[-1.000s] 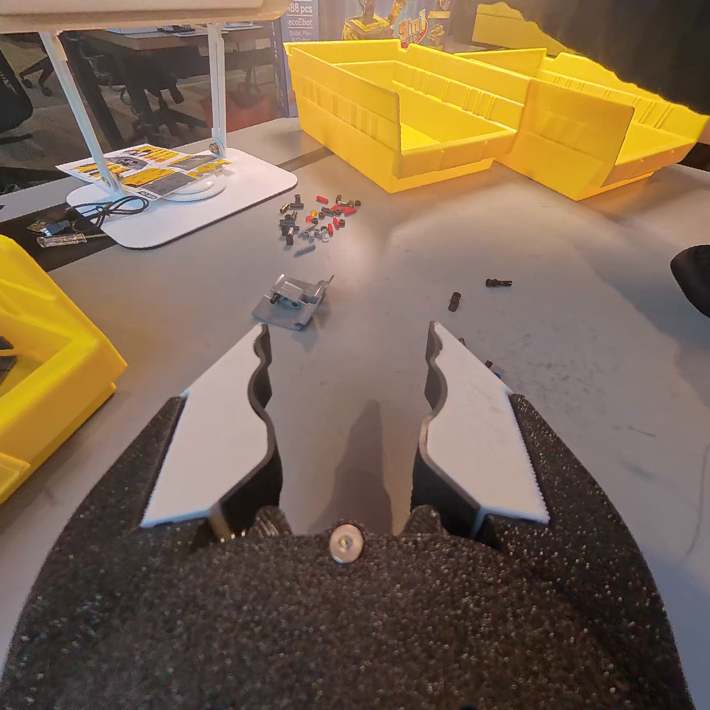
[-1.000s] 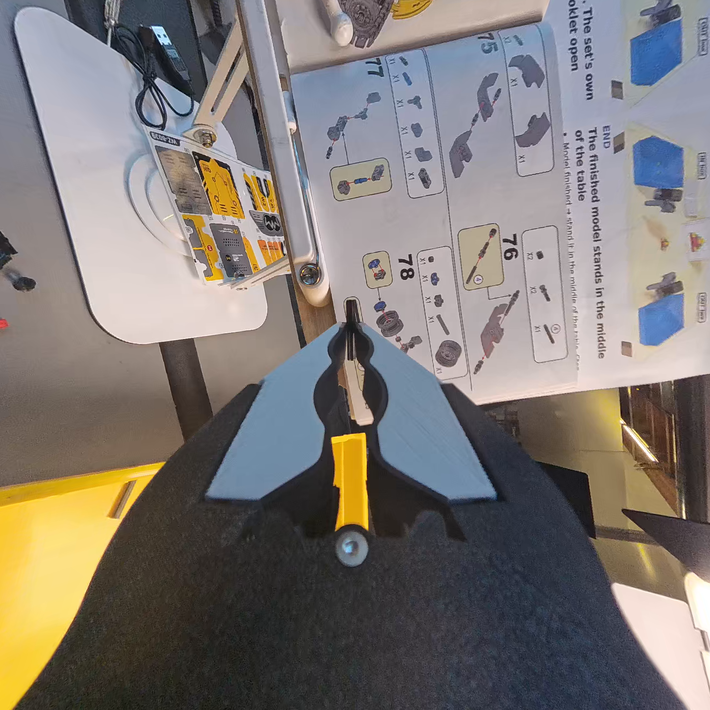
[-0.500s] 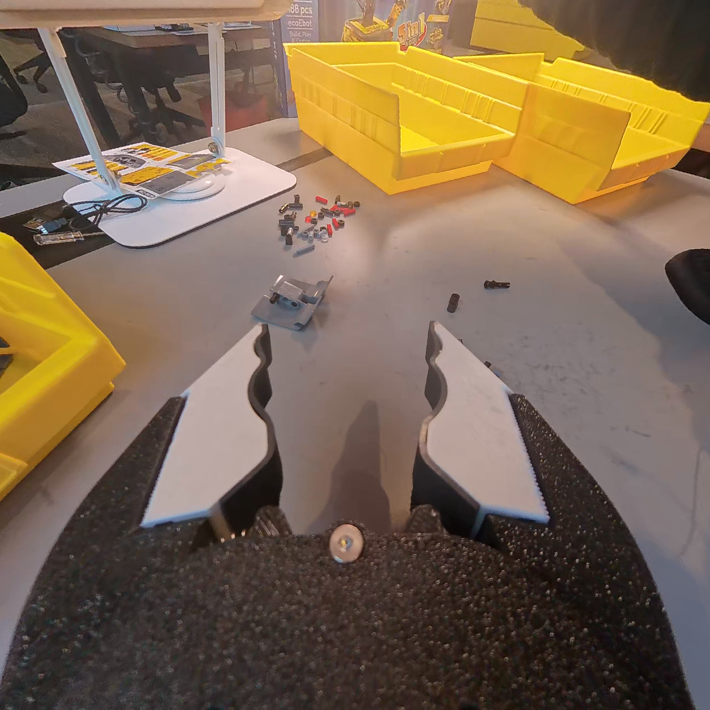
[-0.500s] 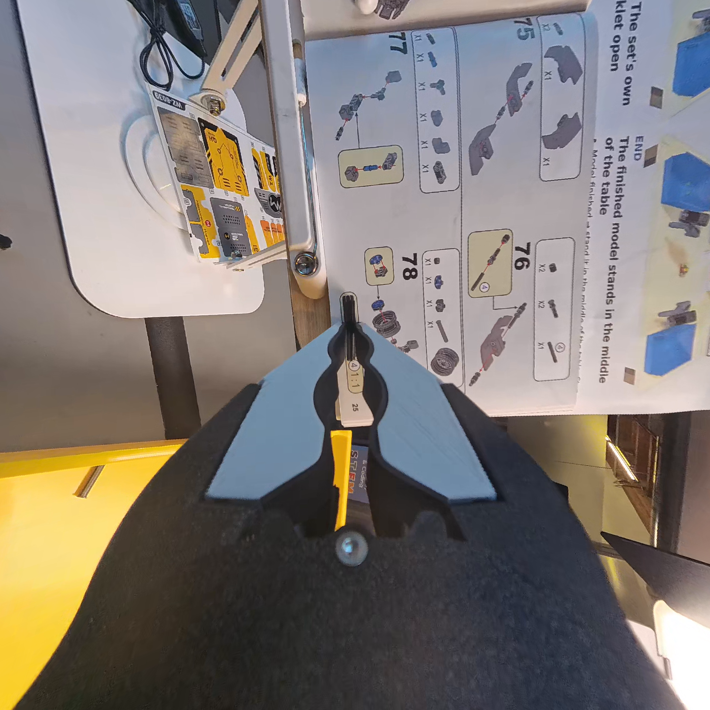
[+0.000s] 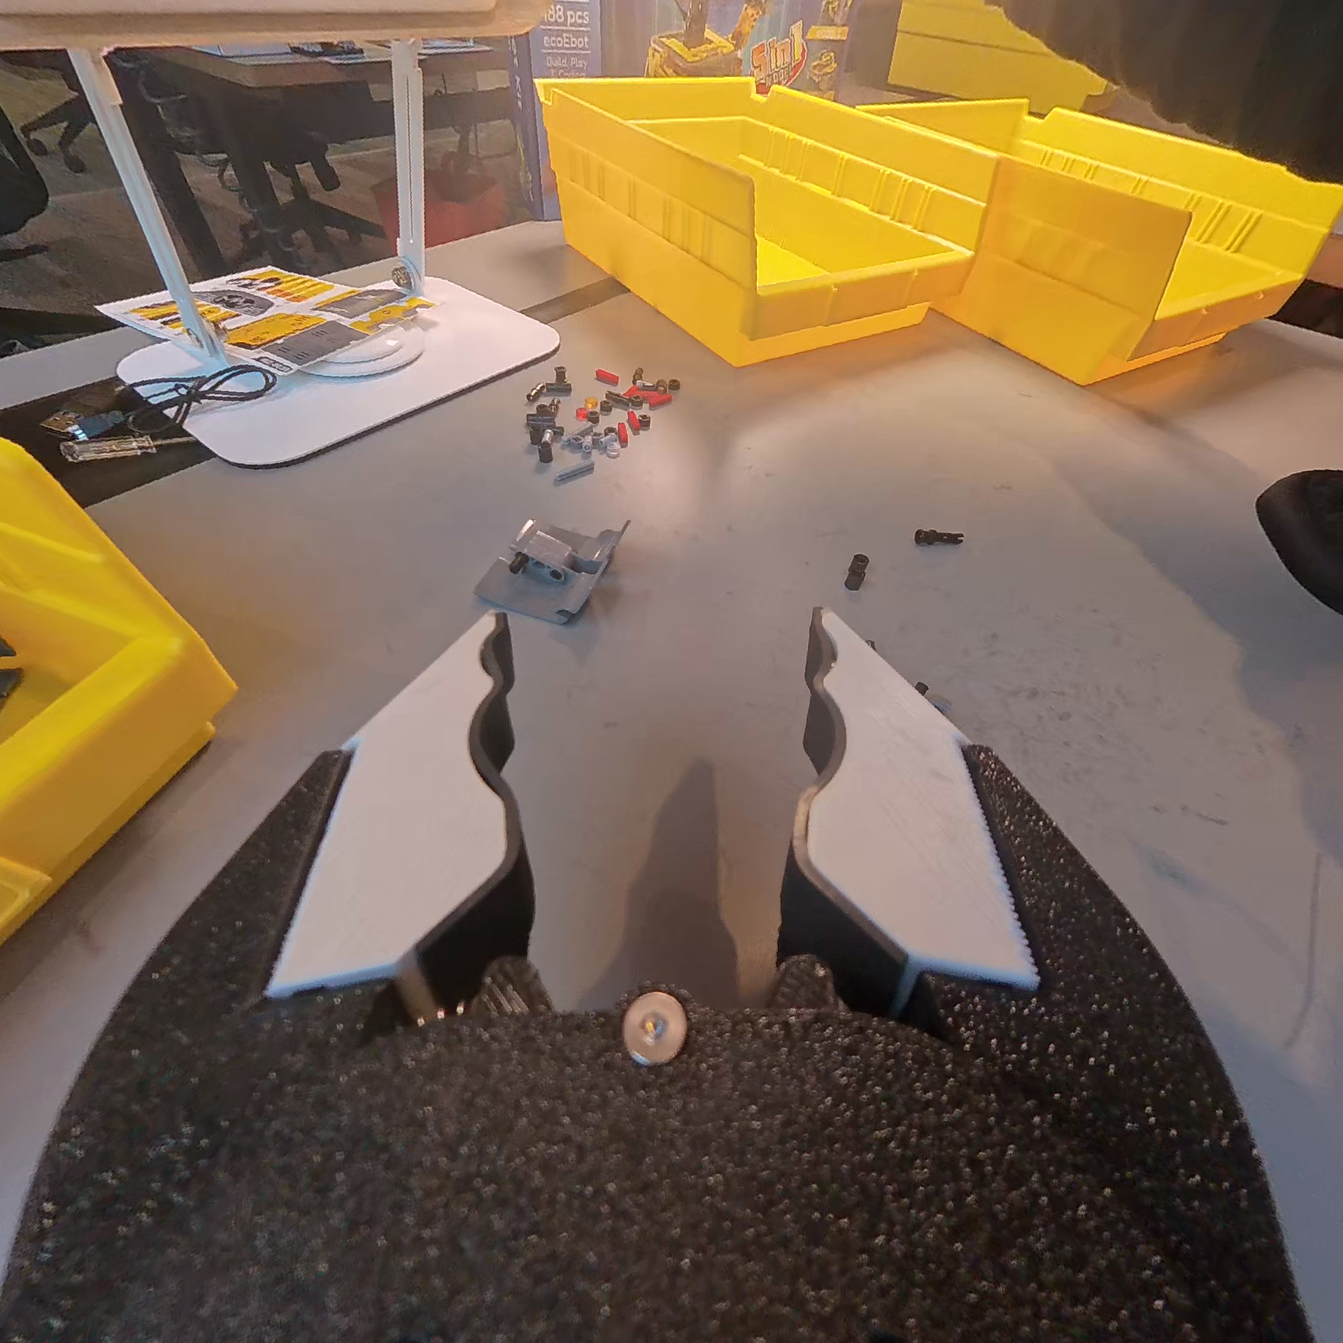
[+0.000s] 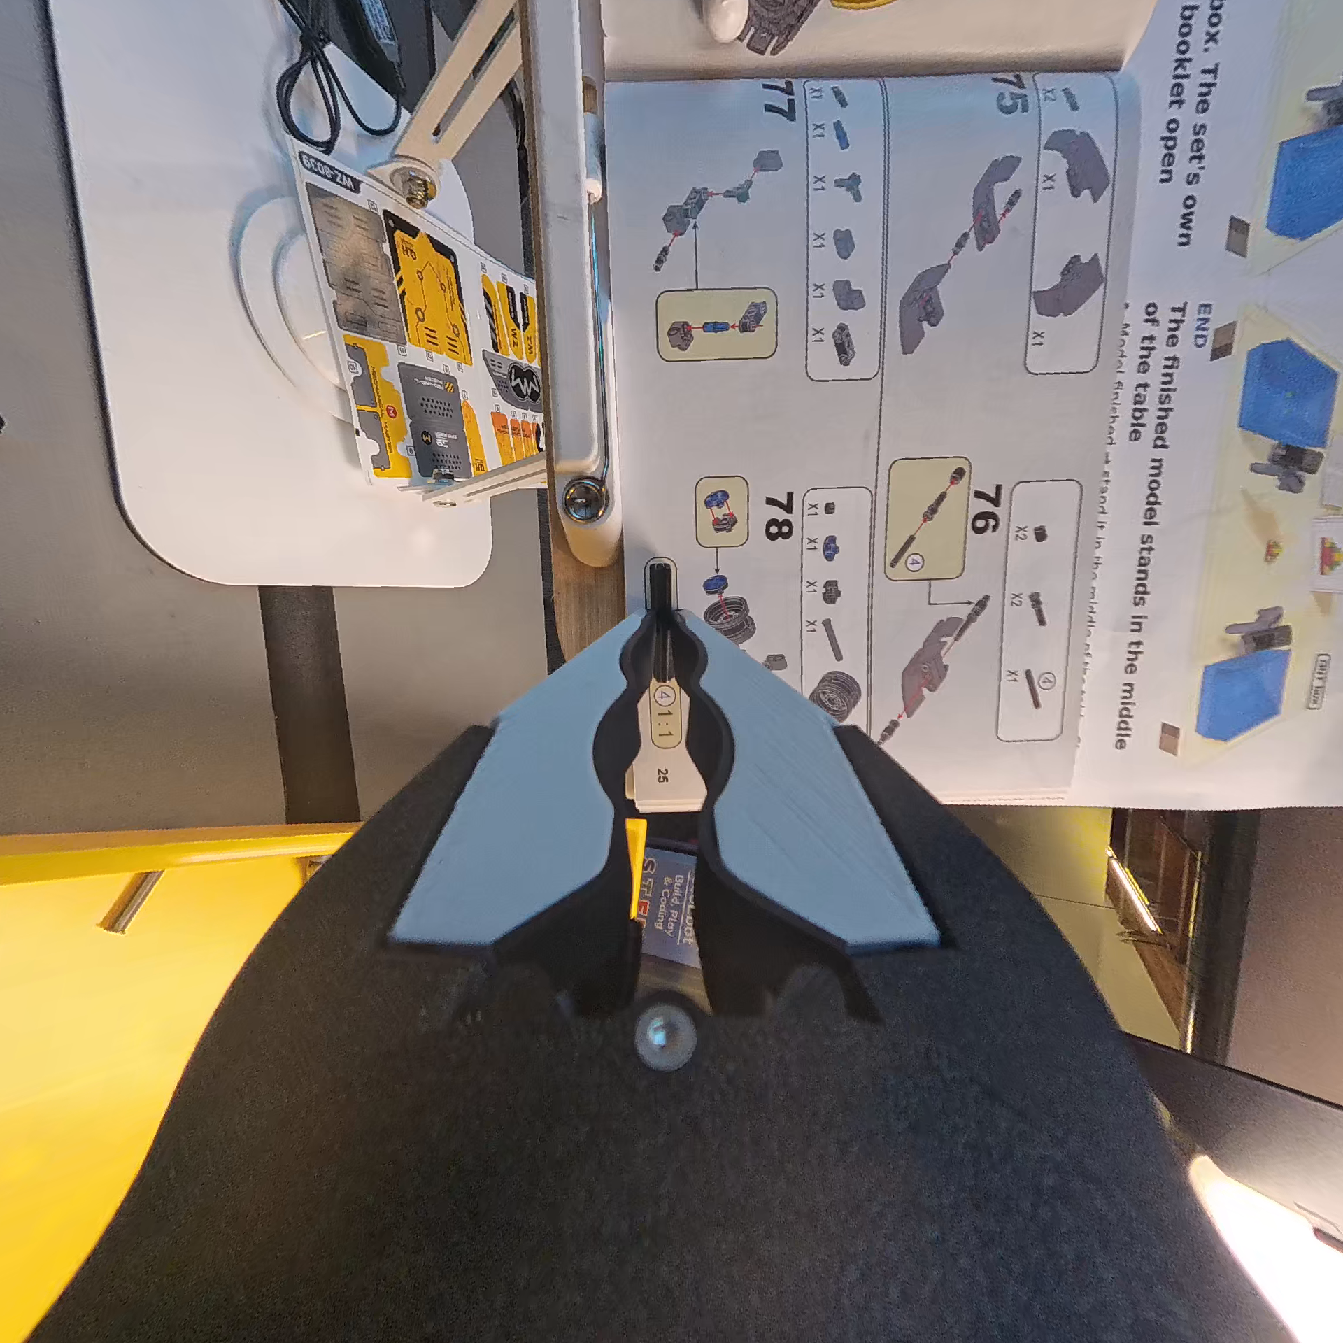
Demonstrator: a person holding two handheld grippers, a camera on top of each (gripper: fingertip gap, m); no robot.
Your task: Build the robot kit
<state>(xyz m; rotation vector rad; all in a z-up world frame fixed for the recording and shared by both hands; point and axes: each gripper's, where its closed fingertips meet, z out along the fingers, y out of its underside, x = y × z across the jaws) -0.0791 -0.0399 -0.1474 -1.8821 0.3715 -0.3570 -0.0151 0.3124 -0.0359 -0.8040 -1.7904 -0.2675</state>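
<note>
My left gripper (image 5: 658,618) is open and empty, low over the grey table (image 5: 727,465). A grey part assembly (image 5: 552,570) with a black pin in it lies just beyond its left fingertip. My right gripper (image 6: 660,618) is shut on a thin black axle (image 6: 660,589). The axle sticks out past the fingertips and lies over a rod-shaped outline printed on the open instruction booklet (image 6: 908,407). The booklet rests on a raised stand board. The rest of the axle runs back between the pads.
A pile of small black, red and grey parts (image 5: 596,418) lies mid-table, with two black pins (image 5: 857,570) to the right. Yellow bins (image 5: 763,240) stand at the back and one (image 5: 87,690) at the left. The stand's white base (image 5: 349,385) holds a sticker sheet and a cable. Left tips to right tips: about 40 centimeters.
My right gripper has moved along the booklet with the axle, which now lies over the printed rod outline. My left gripper has stayed open and almost still.
</note>
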